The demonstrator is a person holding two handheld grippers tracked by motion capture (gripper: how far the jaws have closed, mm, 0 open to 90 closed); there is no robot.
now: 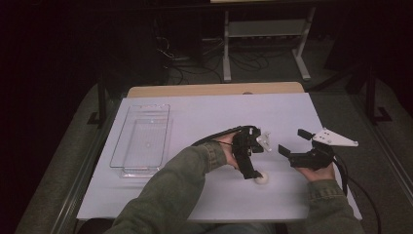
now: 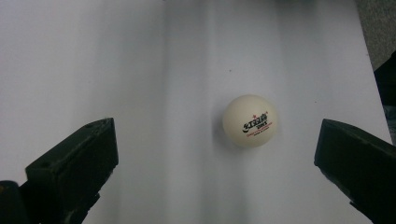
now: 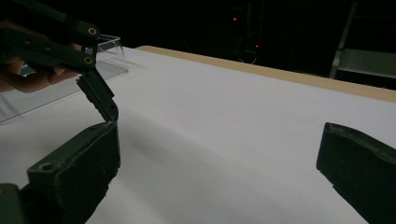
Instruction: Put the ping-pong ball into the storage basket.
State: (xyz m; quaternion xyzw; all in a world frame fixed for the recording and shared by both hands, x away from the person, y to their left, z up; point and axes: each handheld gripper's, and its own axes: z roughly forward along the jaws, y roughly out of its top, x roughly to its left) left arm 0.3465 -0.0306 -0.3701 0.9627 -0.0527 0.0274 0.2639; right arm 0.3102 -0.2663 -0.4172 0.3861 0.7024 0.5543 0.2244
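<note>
A dim room surrounds a white-covered worktop, with dark floor and a metal frame beyond its far edge.

Nearest the person, the left gripper points down at the worktop with its fingers spread wide and holding nothing. A white ball with printed lettering rests on the sheet between them, closer to the finger at the right of the left gripper view and touching neither. In the high view the ball sits just at the gripper's tip.

Just beside it, the right gripper hangs above the sheet, its fingers likewise wide apart and empty, with bare sheet between them.

Farther off, well beyond the left fingers, a clear tray lies on the sheet, and nothing can be made out inside it.

The likely risk is the ball rolling. It is light, round and off-centre between the fingers, so if they close as they stand, the nearer finger would probably meet it first and nudge it sideways or squirt it out across the smooth sheet. Closing too high on the curve could also pop it free.
</note>
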